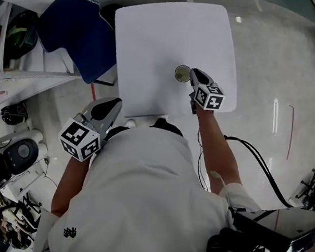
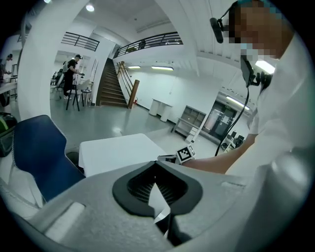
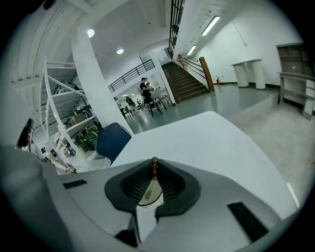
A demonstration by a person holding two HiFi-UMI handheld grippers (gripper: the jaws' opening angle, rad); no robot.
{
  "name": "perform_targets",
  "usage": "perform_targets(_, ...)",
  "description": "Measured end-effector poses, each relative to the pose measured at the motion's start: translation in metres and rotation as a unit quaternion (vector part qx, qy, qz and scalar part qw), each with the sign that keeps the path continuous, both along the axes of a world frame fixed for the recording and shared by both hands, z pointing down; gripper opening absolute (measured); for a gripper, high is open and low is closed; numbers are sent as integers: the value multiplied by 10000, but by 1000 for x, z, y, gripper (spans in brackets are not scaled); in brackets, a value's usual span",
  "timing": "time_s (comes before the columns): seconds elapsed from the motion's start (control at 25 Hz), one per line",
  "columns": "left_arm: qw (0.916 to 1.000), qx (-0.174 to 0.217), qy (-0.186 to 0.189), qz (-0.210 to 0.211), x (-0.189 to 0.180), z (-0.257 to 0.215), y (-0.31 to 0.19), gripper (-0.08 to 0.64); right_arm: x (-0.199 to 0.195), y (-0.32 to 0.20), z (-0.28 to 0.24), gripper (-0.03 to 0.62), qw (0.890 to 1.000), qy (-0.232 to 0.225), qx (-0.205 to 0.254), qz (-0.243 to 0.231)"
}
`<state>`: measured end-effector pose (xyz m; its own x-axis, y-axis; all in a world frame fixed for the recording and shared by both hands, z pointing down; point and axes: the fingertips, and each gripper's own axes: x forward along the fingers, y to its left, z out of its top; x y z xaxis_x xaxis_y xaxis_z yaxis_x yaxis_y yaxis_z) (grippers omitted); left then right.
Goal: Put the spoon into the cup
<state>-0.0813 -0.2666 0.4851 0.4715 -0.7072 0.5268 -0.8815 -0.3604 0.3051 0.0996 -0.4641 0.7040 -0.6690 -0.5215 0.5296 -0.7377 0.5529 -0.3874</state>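
Between right tongs (image 1: 195, 73): spoon (image 3: 154, 164) pinched, brown end poking past tips. Just off those tips, cup (image 1: 182, 73) upright on white bench (image 1: 156, 33). Left tongs (image 2: 156, 167) pressed together, empty, short of bench edge. Blue chair (image 1: 72, 30) ahead-left of left tongs.

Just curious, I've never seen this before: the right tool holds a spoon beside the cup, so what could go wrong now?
The cup is small and the right tool is close beside it, so a nudge might tip it or push it aside. The spoon is only pinched between the tool's tips, so it might twist or slip and land on the table instead of in the cup.
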Motion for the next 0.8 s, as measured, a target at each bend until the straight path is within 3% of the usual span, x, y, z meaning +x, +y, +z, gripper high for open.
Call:
perform_targets(0.56,9999,-133,-80,-60,-33,5,-32,8,-35,-18,30,50,9997,1,-34,-245)
perform_targets(0.8,9999,-109,-54,9,-41,5,-27,8,-39,-14,31,155,9997,-49,-88,-208)
